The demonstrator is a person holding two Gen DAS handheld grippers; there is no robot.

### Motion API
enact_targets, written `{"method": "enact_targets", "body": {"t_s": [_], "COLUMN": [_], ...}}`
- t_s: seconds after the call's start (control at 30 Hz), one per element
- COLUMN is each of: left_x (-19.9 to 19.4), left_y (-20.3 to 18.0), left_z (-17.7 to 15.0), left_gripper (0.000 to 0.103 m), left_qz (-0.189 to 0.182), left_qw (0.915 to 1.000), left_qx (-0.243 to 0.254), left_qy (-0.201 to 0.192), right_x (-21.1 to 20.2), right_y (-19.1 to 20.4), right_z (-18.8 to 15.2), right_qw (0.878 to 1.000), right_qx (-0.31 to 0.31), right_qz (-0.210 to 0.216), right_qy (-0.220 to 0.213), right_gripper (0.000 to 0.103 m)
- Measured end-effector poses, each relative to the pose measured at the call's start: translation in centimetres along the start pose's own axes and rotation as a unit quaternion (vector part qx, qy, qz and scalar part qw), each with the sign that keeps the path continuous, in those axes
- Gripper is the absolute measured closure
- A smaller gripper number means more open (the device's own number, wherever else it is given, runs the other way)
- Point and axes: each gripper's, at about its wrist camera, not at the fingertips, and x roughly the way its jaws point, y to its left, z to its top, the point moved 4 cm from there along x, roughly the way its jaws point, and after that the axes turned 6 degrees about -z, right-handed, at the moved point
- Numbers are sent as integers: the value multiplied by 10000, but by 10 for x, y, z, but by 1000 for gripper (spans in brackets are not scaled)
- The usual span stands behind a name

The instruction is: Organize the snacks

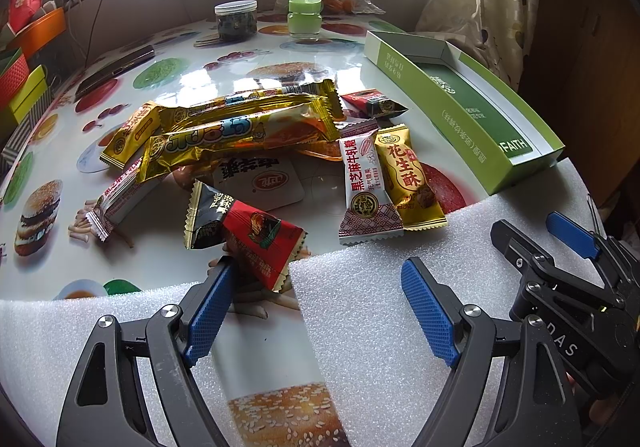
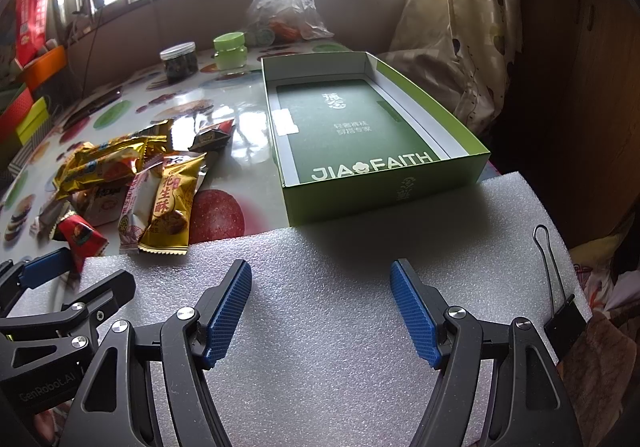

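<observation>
Snacks (image 1: 256, 151) lie in a loose heap on the desk (image 1: 168, 67), left of the open green box (image 2: 372, 127), which holds none of them. The left claw (image 1: 320, 311) is spread wide and holds nothing, its left finger touching a red and black packet (image 1: 248, 235). The right claw (image 2: 320, 311) hovers wide and unloaded over the white foam sheet (image 2: 320, 347), near the box's front wall.

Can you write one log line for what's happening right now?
left gripper: open, near red snack | right gripper: open, empty | green box: no snacks
</observation>
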Motion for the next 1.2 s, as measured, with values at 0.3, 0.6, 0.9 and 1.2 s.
{"method": "enact_targets", "body": {"t_s": [0.3,0.6,0.9,1.2], "left_x": [0,-2,-2,-2], "left_y": [0,3,3,3], "left_z": [0,1,0,0], "left_gripper": [20,20,20,20], "left_qz": [1,2,2,5], "left_qw": [10000,10000,10000,10000], "left_qx": [2,5,10,10], "left_qy": [-7,-13,-21,-27], "right_x": [0,-1,-2,-2], "right_y": [0,-1,-2,-2], "right_z": [0,0,0,0], "right_qw": [10000,10000,10000,10000], "right_qx": [1,1,5,2], "right_qz": [-2,-1,-3,-4], "right_qy": [-7,-16,-21,-26], "right_gripper": [31,31,31,31]}}
